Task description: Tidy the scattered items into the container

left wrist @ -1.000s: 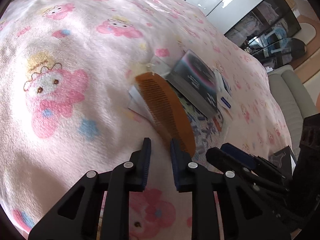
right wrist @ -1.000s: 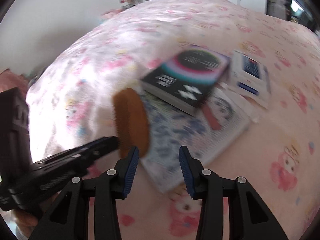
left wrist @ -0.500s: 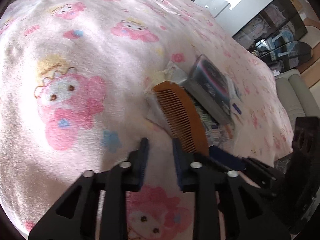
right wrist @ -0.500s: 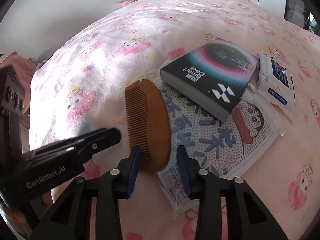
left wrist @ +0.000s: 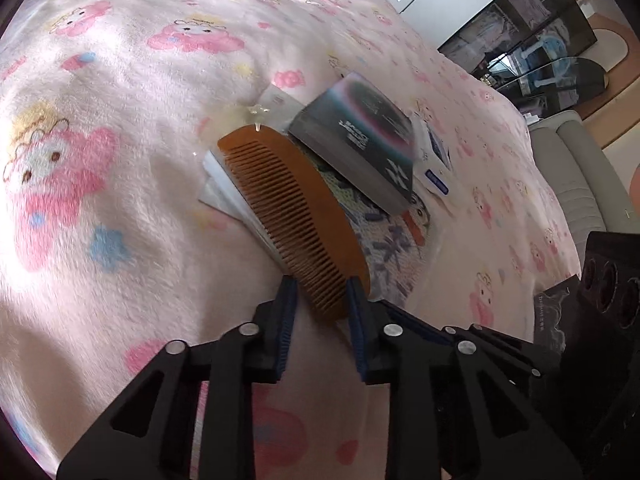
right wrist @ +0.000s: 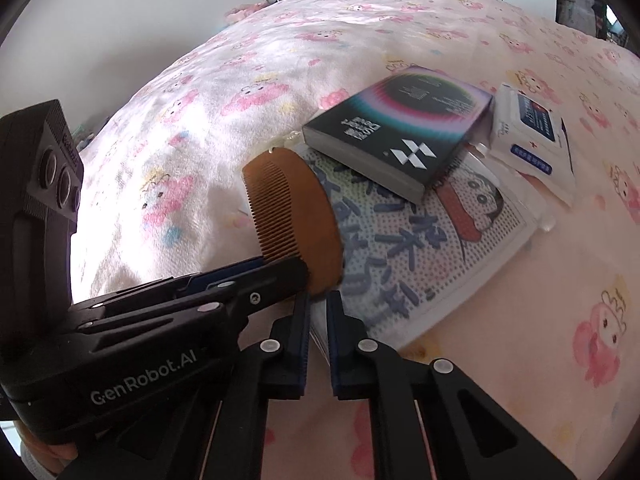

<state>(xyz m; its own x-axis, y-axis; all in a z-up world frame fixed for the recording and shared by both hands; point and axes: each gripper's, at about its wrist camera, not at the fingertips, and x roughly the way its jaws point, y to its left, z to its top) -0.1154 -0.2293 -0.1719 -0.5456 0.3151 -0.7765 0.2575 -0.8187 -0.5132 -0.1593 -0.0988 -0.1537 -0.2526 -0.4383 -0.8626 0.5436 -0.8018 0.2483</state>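
A brown wooden comb (left wrist: 296, 216) stands on its edge over a cartoon-printed booklet (right wrist: 432, 248) on the pink blanket. My left gripper (left wrist: 322, 300) has its jaws on either side of the comb's near end, holding it. In the right wrist view the comb (right wrist: 296, 216) rises from the left gripper's fingers (right wrist: 256, 280). My right gripper (right wrist: 318, 312) is nearly shut, with nothing seen between its jaws, just below the comb's near end at the booklet's edge. A dark book (right wrist: 400, 136) lies on the booklet's far part. No container shows.
A white and blue wipes pack (right wrist: 532, 136) lies right of the dark book. The pink cartoon blanket (left wrist: 100, 140) covers the whole bed. A grey sofa (left wrist: 576, 184) and a dark glass cabinet (left wrist: 520, 32) stand beyond the bed's far right side.
My left gripper moved right and its jaws closed around the comb's near end. My right gripper narrowed and dropped just below the comb.
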